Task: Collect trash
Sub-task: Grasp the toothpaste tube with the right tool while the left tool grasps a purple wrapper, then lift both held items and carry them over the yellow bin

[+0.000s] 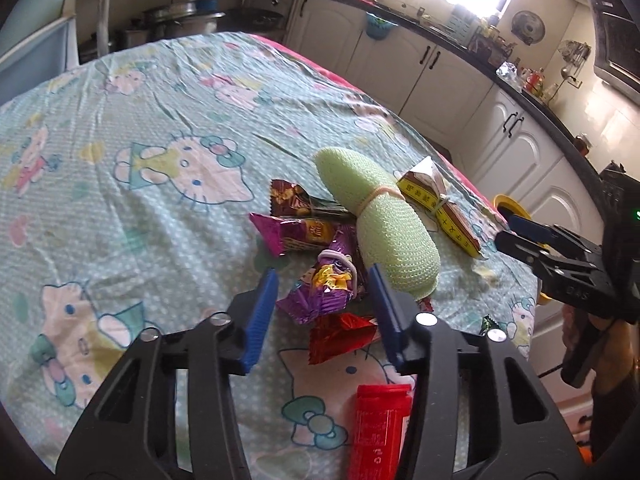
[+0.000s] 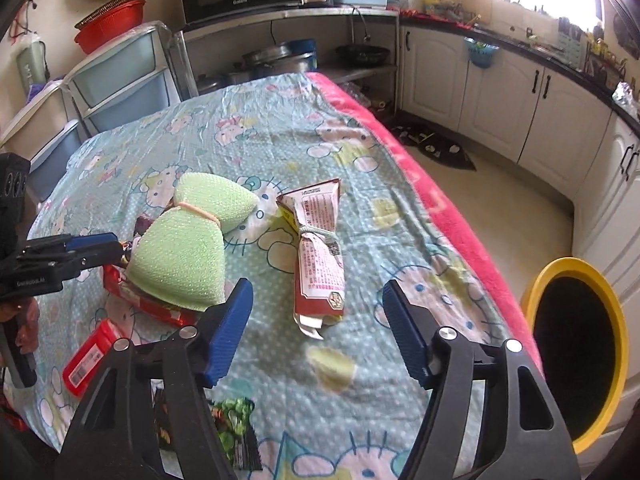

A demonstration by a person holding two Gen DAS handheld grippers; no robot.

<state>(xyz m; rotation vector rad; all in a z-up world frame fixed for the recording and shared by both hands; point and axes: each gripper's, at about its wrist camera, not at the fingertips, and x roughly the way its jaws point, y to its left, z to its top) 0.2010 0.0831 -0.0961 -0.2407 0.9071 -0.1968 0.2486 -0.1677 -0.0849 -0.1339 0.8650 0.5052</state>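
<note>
A pile of snack wrappers lies on the Hello Kitty tablecloth [image 1: 120, 112]. My left gripper [image 1: 324, 296] is open, its blue fingers on either side of a purple wrapper [image 1: 320, 292] tied with a white band; I cannot tell if they touch it. A magenta wrapper [image 1: 288, 232], a brown one [image 1: 288, 198] and a red one [image 1: 340, 336] lie around it. My right gripper [image 2: 316, 320] is open and empty, just short of a tied brown-red packet [image 2: 320, 264]. A yellow-rimmed bin [image 2: 576, 356] stands on the floor to the right of the table.
A green knitted cloth bundle [image 1: 380, 224] tied with a rubber band lies on the wrappers. A red box [image 1: 380, 432] lies near the table's front edge, and a green-black wrapper [image 2: 236, 424] under my right gripper. Kitchen cabinets [image 2: 500, 96] line the right wall.
</note>
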